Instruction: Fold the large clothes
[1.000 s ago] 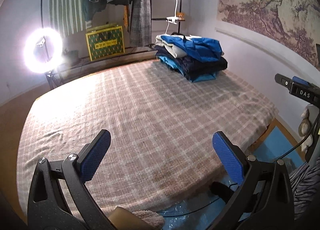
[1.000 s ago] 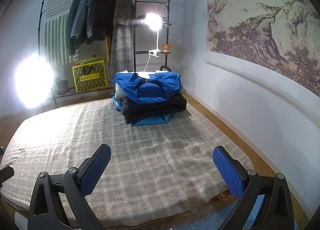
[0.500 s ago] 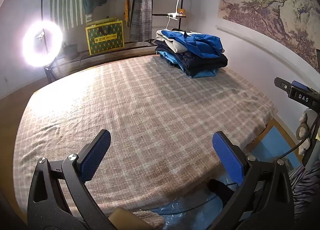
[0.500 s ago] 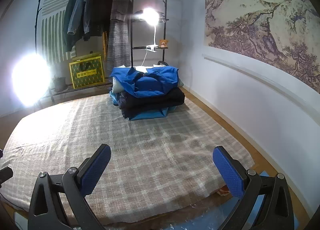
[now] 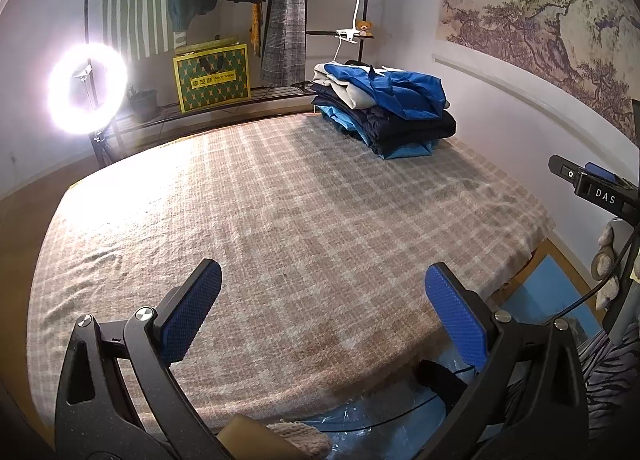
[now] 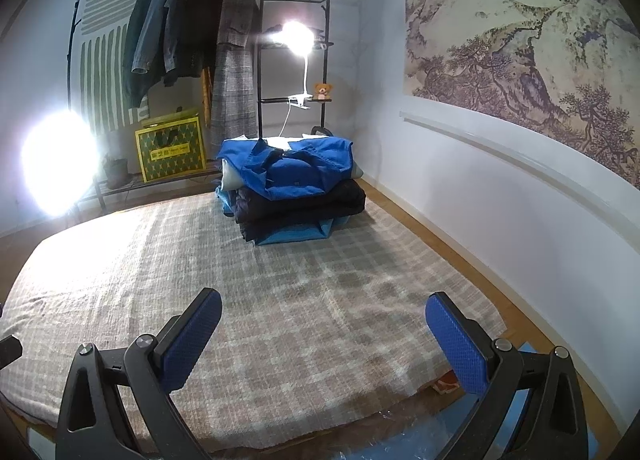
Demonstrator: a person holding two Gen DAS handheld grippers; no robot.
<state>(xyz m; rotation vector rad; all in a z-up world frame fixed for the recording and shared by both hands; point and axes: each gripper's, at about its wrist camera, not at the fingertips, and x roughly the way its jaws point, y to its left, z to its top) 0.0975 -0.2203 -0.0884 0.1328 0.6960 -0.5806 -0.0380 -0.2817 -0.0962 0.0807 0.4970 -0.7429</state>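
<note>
Grippers first: the left gripper (image 5: 320, 296) and right gripper (image 6: 322, 324) both hang released, blue pads spread wide, holding nothing, above the near edge of the plaid blanket (image 5: 280, 228). At the right wrist view's 12 o'clock, on the blanket's far end, sits the stack (image 6: 294, 188) of folded clothes, its long axis running left to right and a blue jacket (image 6: 304, 170) on top. Nothing lies between grippers and stack. Beyond, a yellow-green bag (image 6: 172, 148) with unreadable lettering, a clothes rack (image 6: 256, 40) and a ring light (image 5: 86, 88) at 10 o'clock. A device at the left view's 3 o'clock reads "DAS" (image 5: 605, 196).
</note>
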